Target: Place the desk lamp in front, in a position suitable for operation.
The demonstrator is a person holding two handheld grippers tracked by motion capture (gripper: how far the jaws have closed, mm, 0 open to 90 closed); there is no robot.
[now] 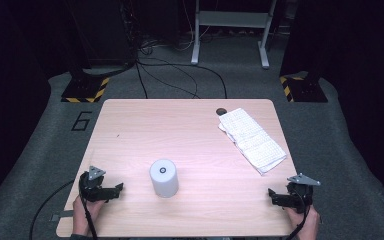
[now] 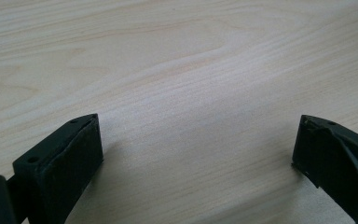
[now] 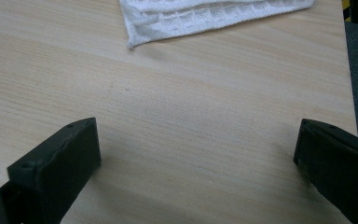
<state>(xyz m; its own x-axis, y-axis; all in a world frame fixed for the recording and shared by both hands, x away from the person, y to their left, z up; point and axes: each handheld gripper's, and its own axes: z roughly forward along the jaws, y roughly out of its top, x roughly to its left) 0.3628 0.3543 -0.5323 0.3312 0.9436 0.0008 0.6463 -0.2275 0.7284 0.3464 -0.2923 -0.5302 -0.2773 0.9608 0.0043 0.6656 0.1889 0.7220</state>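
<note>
**Both grippers parked, nothing picked up yet**

L gripper point(image 1: 111, 190) rests at the near left edge of the table point(image 1: 130, 130), R gripper point(image 1: 276, 196) at the near right edge. Both have jaws spread wide w/ nothing between them, just bare wood in each gripper view. White cylinder point(image 1: 164, 177) stands upright near the table's middle-front, between the two grippers and apart from both, somewhat closer to the L. Folded white cloth point(image 1: 251, 140) lies flat at the far right, next to a small dark hole; its corner shows ahead of the R jaws in the right gripper view, not touching.

Progress, as I judge it: at the very start. Cylinder and cloth look untouched. All the handling is left: reach, grasp, move.
</note>
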